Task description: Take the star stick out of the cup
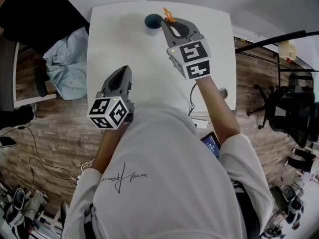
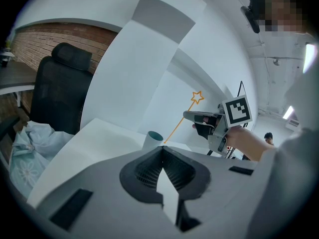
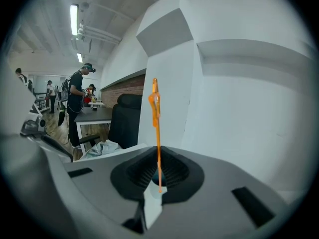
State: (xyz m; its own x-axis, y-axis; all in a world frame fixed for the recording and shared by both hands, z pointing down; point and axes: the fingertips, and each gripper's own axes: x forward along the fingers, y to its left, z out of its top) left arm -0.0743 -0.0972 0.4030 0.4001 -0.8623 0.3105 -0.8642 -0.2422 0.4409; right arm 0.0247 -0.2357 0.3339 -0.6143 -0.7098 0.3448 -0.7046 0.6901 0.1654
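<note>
Star stick (image 3: 157, 133) sits pinched in my right gripper (image 1: 166, 23), its lower end apparently just clear of the cup (image 1: 153, 21) on the worktop (image 1: 117, 41) (hard to be sure). Left gripper (image 1: 124, 69) idles, pressed together, empty. Remaining: carry it away.

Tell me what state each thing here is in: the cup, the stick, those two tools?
Star stick: clamped, held up, lower end hanging free.
Right hand-held gripper: shut on the stick.
Cup: upright on the table, open top.
Left hand-held gripper: shut, empty, away from the cup.
</note>
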